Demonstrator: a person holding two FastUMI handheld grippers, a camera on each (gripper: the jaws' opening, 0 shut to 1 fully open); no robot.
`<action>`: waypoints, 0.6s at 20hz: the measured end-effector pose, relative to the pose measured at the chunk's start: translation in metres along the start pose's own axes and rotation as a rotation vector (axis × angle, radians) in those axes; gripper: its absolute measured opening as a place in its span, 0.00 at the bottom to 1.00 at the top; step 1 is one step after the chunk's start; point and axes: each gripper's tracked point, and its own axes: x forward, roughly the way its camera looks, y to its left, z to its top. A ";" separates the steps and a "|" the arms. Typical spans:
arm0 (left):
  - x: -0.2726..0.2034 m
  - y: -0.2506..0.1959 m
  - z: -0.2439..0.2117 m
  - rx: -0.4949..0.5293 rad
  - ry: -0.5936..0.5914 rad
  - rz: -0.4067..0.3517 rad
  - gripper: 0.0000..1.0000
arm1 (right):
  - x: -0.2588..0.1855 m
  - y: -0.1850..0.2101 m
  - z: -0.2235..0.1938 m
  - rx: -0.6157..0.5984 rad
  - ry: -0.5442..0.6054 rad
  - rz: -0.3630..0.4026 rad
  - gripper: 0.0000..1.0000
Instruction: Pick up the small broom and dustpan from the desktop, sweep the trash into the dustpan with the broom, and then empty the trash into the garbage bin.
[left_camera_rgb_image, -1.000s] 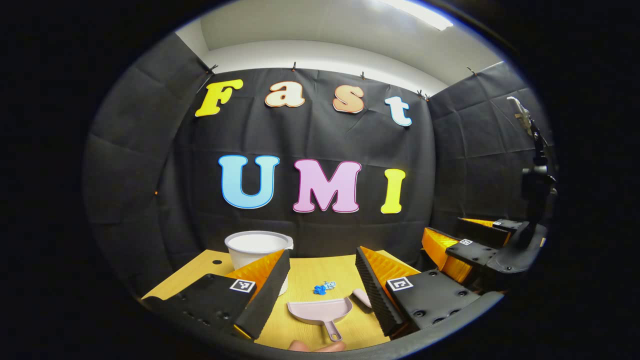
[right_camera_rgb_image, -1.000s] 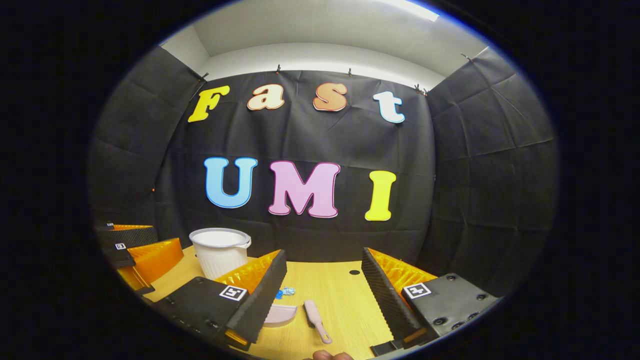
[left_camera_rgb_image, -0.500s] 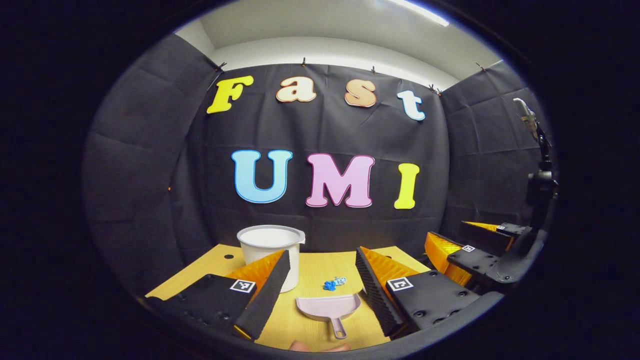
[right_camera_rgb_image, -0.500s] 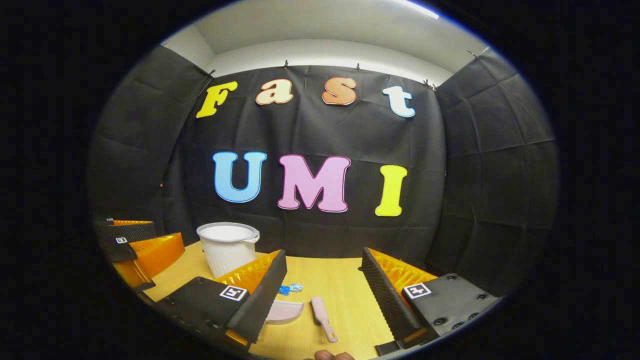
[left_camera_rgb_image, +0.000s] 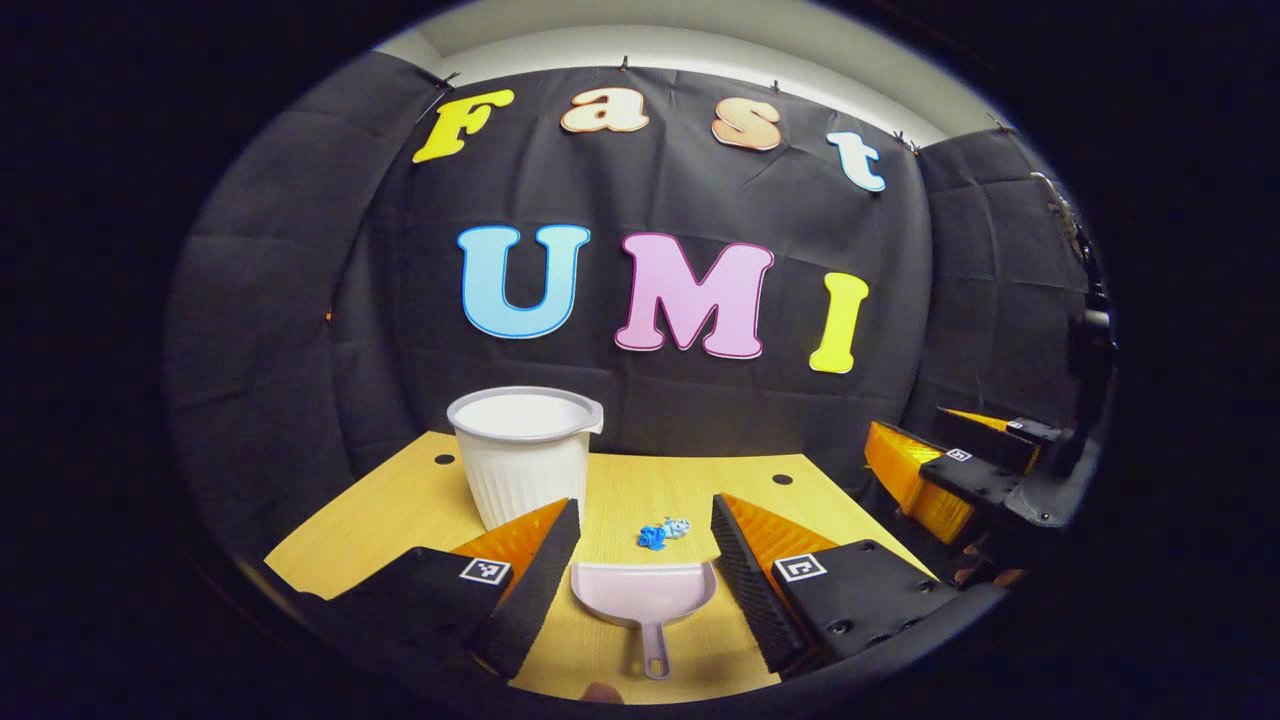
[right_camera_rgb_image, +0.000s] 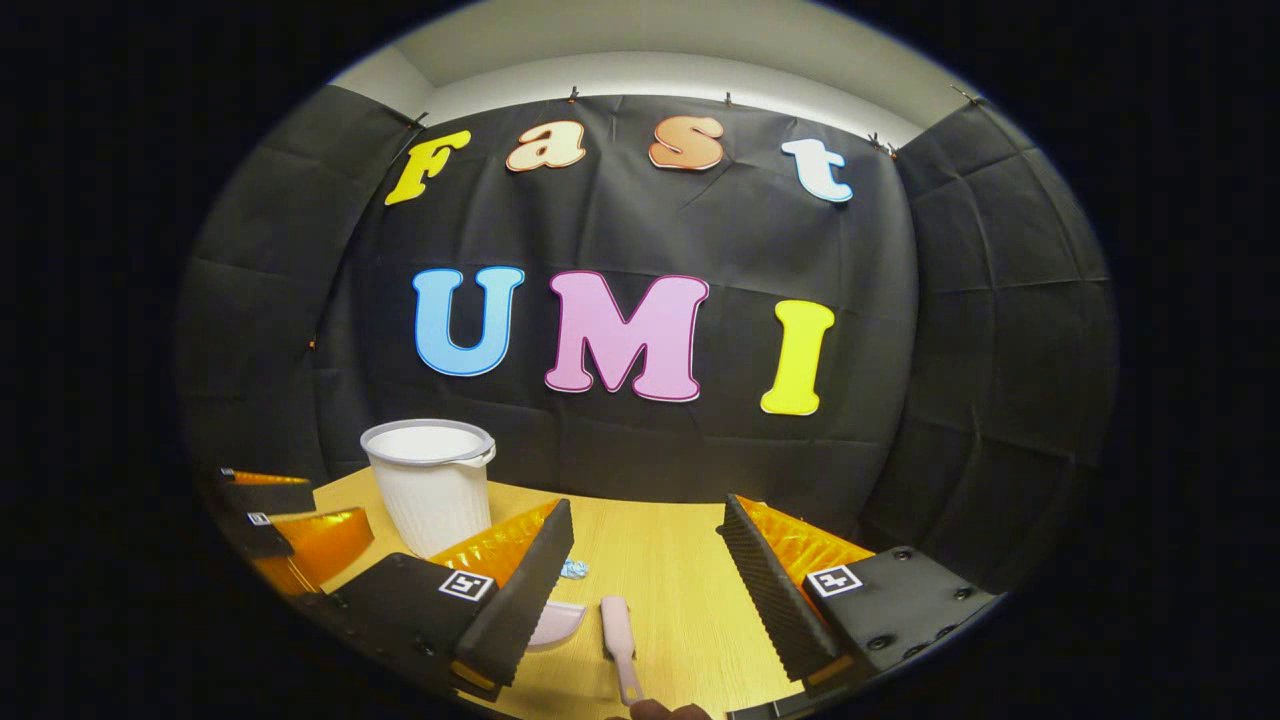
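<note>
A pale pink dustpan (left_camera_rgb_image: 643, 595) lies flat on the wooden desk (left_camera_rgb_image: 400, 510), handle toward me, between the fingers of my left gripper (left_camera_rgb_image: 640, 520), which is open above it. Blue bits of trash (left_camera_rgb_image: 660, 533) lie just beyond the pan's mouth. In the right gripper view a pink small broom (right_camera_rgb_image: 617, 635) lies on the desk between the fingers of my right gripper (right_camera_rgb_image: 645, 520), open and not touching it. The dustpan (right_camera_rgb_image: 560, 622) pokes out beside the right gripper's left finger, with the trash (right_camera_rgb_image: 574, 570) beyond it. The white garbage bin (left_camera_rgb_image: 524, 455) stands at the back left.
The other gripper (left_camera_rgb_image: 960, 475) hovers at the right edge of the left gripper view; in the right gripper view the other gripper (right_camera_rgb_image: 290, 520) sits at the far left near the bin (right_camera_rgb_image: 430, 480). Small cable holes (left_camera_rgb_image: 782, 479) mark the desk's rear. Black cloth walls close the back and sides.
Both views have tipped downward and moved forward. The dustpan has centred between the left gripper's fingers, and the broom has centred between the right gripper's. Both grippers stay open.
</note>
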 end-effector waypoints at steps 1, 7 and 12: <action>0.011 -0.005 -0.010 -0.006 0.035 -0.007 0.78 | 0.008 -0.003 -0.001 -0.002 -0.001 0.011 0.97; 0.051 -0.017 -0.115 -0.092 0.412 -0.012 0.80 | 0.055 -0.019 -0.018 -0.028 -0.017 0.043 0.98; 0.075 -0.022 -0.188 -0.069 0.620 0.034 0.78 | 0.083 -0.013 -0.067 -0.058 0.080 0.145 0.98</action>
